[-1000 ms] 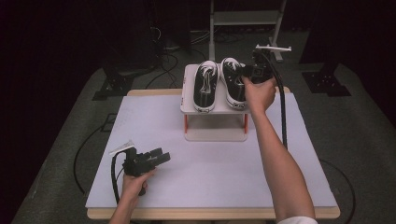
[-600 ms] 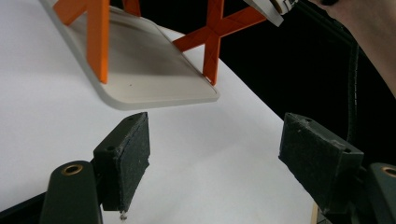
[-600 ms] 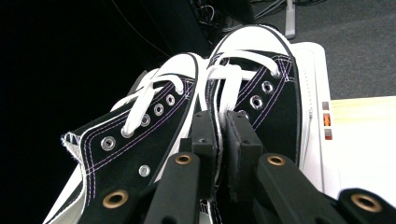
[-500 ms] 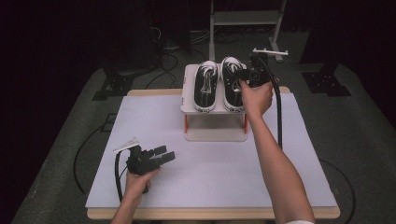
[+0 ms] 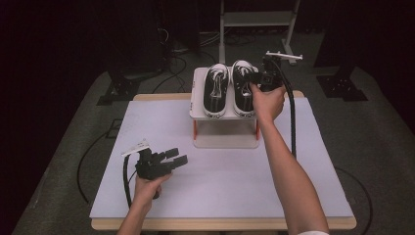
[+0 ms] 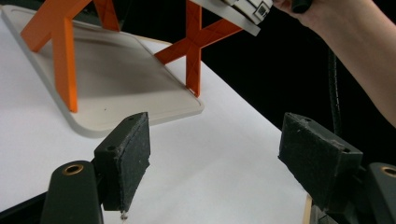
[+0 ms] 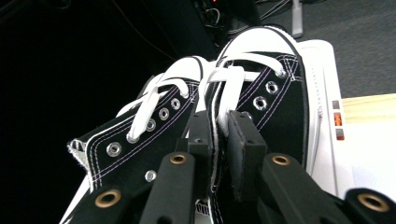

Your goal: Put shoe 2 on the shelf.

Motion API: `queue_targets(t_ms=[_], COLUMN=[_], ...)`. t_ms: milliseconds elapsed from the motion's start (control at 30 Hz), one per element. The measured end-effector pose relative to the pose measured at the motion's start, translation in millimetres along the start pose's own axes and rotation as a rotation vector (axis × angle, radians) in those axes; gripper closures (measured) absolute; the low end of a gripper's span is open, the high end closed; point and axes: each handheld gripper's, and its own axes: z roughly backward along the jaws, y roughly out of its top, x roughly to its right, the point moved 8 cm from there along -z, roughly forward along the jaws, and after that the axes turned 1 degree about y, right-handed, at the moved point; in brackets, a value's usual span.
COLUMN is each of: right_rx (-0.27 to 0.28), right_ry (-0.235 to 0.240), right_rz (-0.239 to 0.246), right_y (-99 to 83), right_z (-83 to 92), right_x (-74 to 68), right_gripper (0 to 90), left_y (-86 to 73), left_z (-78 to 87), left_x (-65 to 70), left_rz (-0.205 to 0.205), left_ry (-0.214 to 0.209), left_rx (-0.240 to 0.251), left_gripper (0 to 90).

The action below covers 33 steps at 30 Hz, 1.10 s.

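High view: a white table top [image 5: 220, 186] carries a small white rack [image 5: 225, 115] with orange legs near its far edge. Two black canvas sneakers with white laces and toe caps stand side by side on the rack's top shelf, toes pointing away from the person. The left sneaker [image 5: 216, 90] sits free. The right sneaker [image 5: 242, 88] is met by the right gripper [image 5: 258, 82], held in the person's right hand [image 5: 268, 102], arm stretched out over the table. A black cable [image 5: 292, 117] runs back from it along the forearm. The left gripper [image 5: 176, 159] is held in the left hand [image 5: 147, 183] low over the near left part of the table, well apart from the rack, jaws spread, nothing between them.

Left gripper view: both black pads stand wide, one pad [image 6: 128, 161] at the left, the other at the right. Between them only bare table top [image 6: 219, 168]. Beyond, the rack's lower tray [image 6: 116, 93] and its orange legs [image 6: 63, 65]; the right forearm crosses the upper right corner.

Right gripper view: the right gripper [image 7: 219, 133] has its jaws narrow, set on either side of the upper edge of the right sneaker [image 7: 275, 102] beside the lacing. They have just been easing open a little; the canvas edge is still between them, pads close against it. The left sneaker [image 7: 140, 126] lies just beside, touching or nearly so.
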Motion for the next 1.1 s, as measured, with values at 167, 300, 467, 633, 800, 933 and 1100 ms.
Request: queue_targets(t_ms=[167,300,467,633,800,933,1100], right_rx=[-0.004,0.004,0.014,0.015,0.003,-0.004,-0.029], right_ry=[0.070,0.110,0.159,0.189,0.239,0.265,0.287], right_rz=[-0.043,-0.043,-0.031,-0.035,-0.055,-0.060,-0.049], right_y=[0.1,1.7,1.9,-1.4,-10.2,-19.6,-34.5], right_z=[1.8,6.5,18.4,30.4,39.5,45.1,50.1], right_x=[1.4,3.2,6.3,14.0,27.6,37.0,44.3], right_gripper=[72.9,68.2,63.3,61.4,58.5,57.8,58.5], left_y=[8.7,17.9,34.7,55.1,79.3,93.3,103.2], left_z=[-3.9,-11.0,-21.9,-31.0,-43.3,-53.5,-67.3], left_x=[6.4,11.5,18.4,23.2,28.5,26.5,23.3], left_rz=[-0.014,-0.027,-0.050,-0.061,-0.077,-0.081,-0.085], left_ry=[-0.009,-0.017,-0.028,-0.032,-0.029,-0.010,0.017], left_rx=[0.007,0.009,0.019,0.047,0.082,0.100,0.104], left_gripper=[24.8,25.2,27.8,32.5,39.3,46.7,52.1])
